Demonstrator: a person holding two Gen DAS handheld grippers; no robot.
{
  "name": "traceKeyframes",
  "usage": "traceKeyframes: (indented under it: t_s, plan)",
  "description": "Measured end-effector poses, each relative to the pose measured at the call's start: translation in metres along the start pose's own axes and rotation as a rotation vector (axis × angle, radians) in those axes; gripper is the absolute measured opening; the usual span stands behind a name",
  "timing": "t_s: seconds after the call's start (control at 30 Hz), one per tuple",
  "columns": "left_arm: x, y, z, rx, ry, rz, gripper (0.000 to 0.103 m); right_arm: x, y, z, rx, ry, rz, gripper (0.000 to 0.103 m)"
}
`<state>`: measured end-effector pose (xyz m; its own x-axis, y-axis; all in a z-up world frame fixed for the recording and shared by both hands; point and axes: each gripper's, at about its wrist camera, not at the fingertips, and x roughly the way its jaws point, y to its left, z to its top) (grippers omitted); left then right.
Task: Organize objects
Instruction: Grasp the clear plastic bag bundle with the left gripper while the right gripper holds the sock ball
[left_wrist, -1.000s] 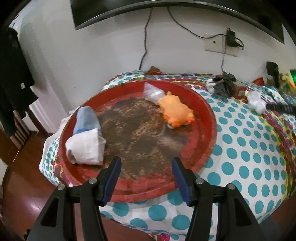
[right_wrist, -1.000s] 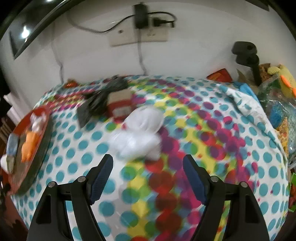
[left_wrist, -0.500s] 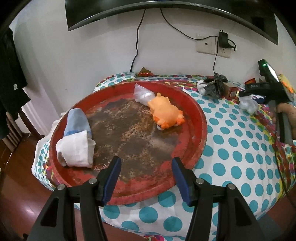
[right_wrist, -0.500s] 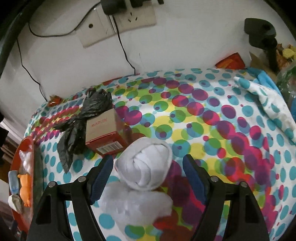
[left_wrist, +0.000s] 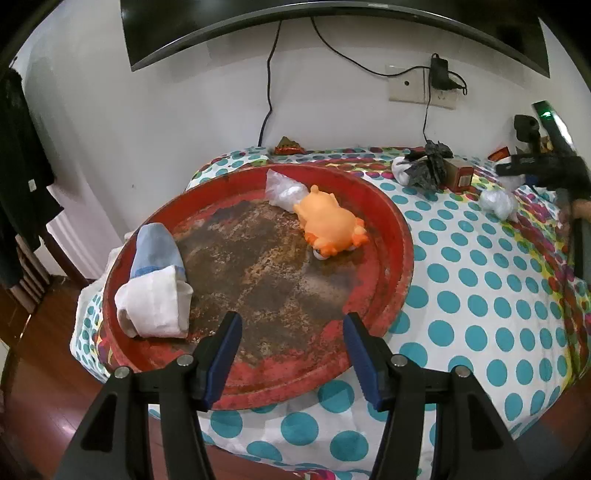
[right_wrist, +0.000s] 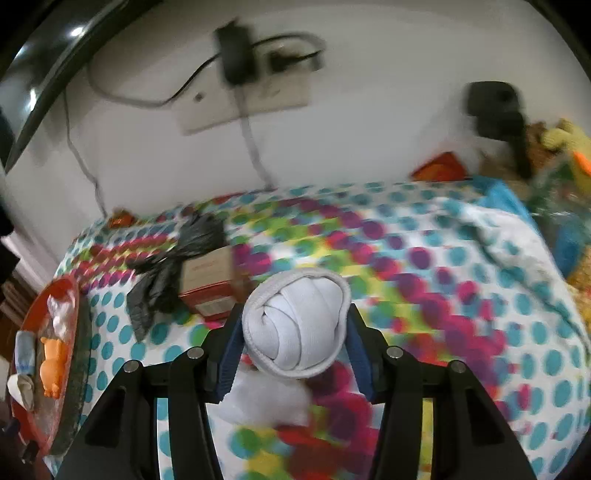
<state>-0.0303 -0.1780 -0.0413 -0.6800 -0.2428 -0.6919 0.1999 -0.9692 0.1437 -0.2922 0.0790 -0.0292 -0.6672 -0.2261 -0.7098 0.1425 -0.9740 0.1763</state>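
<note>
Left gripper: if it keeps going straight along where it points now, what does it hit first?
Probably the red tray: the open left gripper aims down at its worn brown floor. Nothing sits between the fingers; the folded white sock lies left of that line, the orange toy farther back. Depth is uncertain.

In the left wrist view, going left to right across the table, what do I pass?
White and blue sock bundle on the red tray → clear plastic bag → orange toy → black plastic bag → small red and brown box → crumpled white plastic.
</note>
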Motion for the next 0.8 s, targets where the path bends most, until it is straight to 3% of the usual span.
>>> traceKeyframes:
  t_s: [0.23,0.4,0.67,0.8]
  plan:
    - [-0.004,-0.012,0.000,0.046,-0.013,0.009,0.059,-0.016,-0.058,-0.024,0.002,0.014,-0.103,0.049]
    - [-0.011,-0.030,0.009,0.060,0.018,0.011,0.059,-0.019,-0.071,-0.036,-0.039,0.008,-0.138,0.049]
    - [-0.015,-0.097,0.066,0.075,0.072,-0.183,0.059,-0.008,-0.067,-0.039,-0.060,0.050,-0.115,0.050]
    - [0.005,-0.136,0.097,0.004,0.152,-0.321,0.059,-0.006,-0.072,-0.040,-0.025,0.058,-0.099,0.050]
